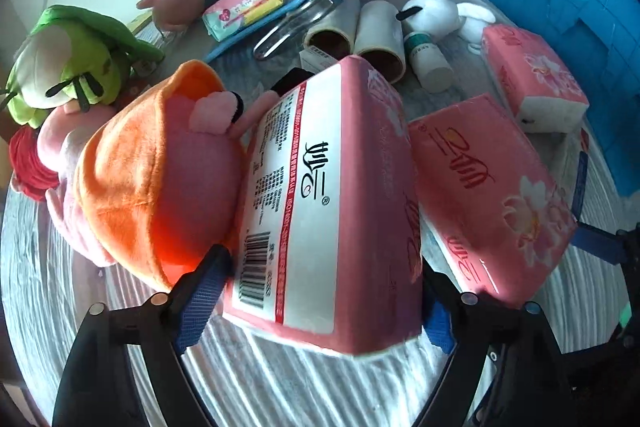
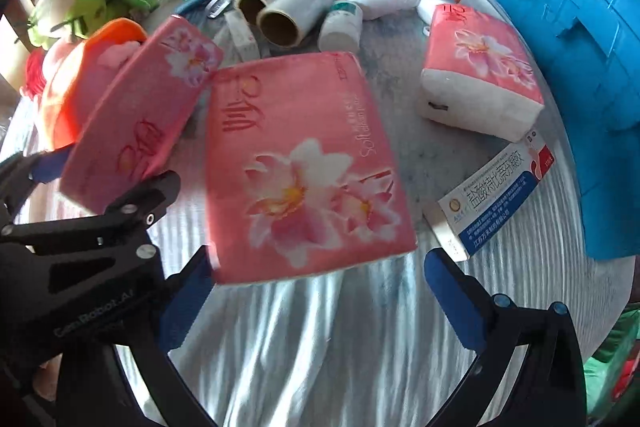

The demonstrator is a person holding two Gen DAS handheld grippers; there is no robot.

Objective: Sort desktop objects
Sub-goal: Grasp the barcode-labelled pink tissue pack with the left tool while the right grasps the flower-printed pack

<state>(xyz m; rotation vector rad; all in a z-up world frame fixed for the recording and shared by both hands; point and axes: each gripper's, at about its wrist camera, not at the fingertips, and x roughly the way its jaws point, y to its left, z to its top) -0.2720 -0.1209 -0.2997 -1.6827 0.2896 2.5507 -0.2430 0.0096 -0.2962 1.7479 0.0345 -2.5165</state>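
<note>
A grey, streaky tabletop (image 2: 320, 327) is crowded with clutter, and a blue slatted crate (image 2: 568, 39) stands along its edge at two o'clock; what it holds I cannot see. The left gripper (image 1: 320, 291) stands wide around a tilted pink tissue pack (image 1: 332, 195), pads just beside its sides. The right gripper (image 2: 316, 291) gapes open, empty, below a flat second tissue pack (image 2: 304, 167).
</note>
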